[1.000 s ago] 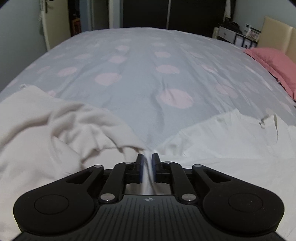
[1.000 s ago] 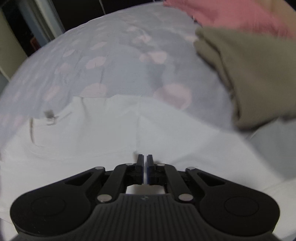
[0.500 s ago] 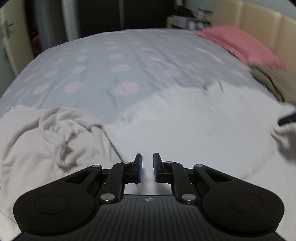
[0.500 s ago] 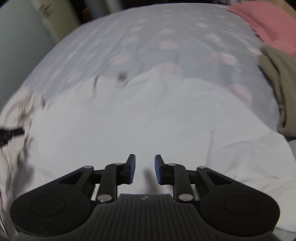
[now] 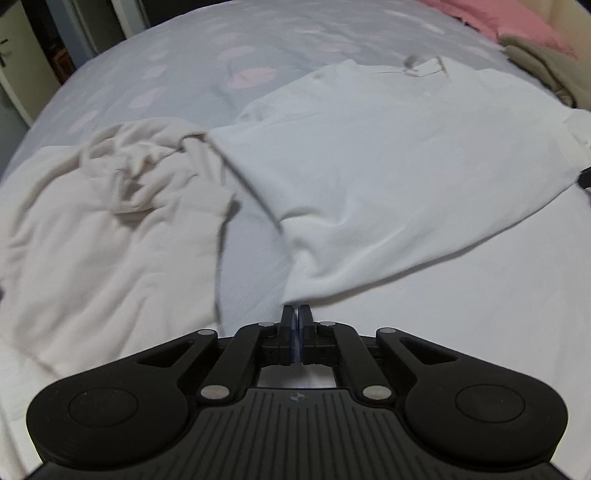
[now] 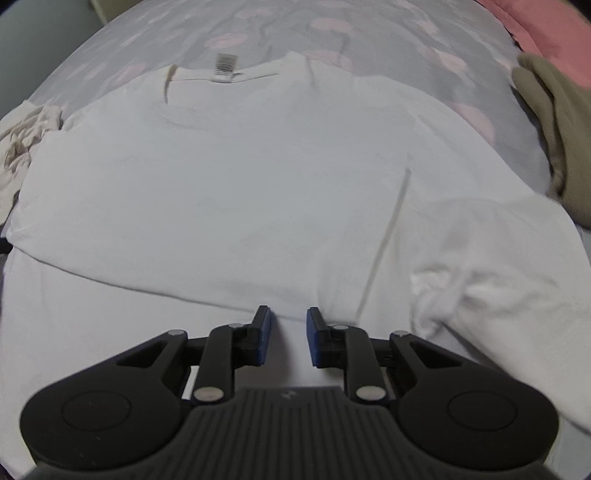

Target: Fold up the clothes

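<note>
White shirt [image 6: 258,184] is folded once; more folds remain. Left gripper [image 5: 297,314] pinches its corner; right gripper [image 6: 287,332], empty, is closing.

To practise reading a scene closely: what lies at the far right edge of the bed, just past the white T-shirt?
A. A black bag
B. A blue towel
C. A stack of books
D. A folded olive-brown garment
D: in the right wrist view an olive-brown garment lies beside the white T-shirt, next to a pink pillow.
</note>
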Motion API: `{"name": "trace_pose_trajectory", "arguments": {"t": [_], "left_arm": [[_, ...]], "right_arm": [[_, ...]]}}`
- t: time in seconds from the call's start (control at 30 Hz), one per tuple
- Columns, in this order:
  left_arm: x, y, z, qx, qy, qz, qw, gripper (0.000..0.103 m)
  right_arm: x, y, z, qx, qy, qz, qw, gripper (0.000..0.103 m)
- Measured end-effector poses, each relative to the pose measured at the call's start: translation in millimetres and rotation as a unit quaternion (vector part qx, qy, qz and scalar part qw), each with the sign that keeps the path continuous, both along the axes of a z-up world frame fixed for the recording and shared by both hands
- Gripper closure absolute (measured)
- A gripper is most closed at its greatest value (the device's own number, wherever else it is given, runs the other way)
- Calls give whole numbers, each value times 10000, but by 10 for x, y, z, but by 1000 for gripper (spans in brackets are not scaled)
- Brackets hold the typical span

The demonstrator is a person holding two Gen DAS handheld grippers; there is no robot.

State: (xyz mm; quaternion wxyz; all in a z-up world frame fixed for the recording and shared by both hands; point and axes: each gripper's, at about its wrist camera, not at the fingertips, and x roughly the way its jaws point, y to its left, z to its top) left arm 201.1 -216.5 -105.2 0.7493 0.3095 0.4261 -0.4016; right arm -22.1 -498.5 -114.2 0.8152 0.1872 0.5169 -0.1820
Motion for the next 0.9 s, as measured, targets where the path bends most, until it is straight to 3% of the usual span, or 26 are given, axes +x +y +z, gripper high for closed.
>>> {"name": "trace_pose_trajectory", "arguments": {"t": [0.17, 0.3, 0.53, 0.73, 0.9], "left_arm": [[-33, 72, 275, -355, 14, 282, 9990, 99], [-189, -2, 555, -767, 8, 330, 9965, 88], [-725, -123, 937, -1232, 108, -124, 9922, 82], [-1012, -158, 1077, -1462, 357, -381, 9879, 81], [-1100, -152, 1092, -1523, 477, -237, 9869, 77]], "right_arm": [[-210, -90, 314, -31, -374, -284, 9989, 77], [-558, -299, 584, -164, -748, -817, 9937, 73], [-1581, -886, 917, -376, -1268, -2091, 9689, 73], [-2479, -1293, 846, -162, -1480, -3075, 9398, 71], [-2719, -1368, 625, -37, -1355, -3397, 9307, 57]]}}
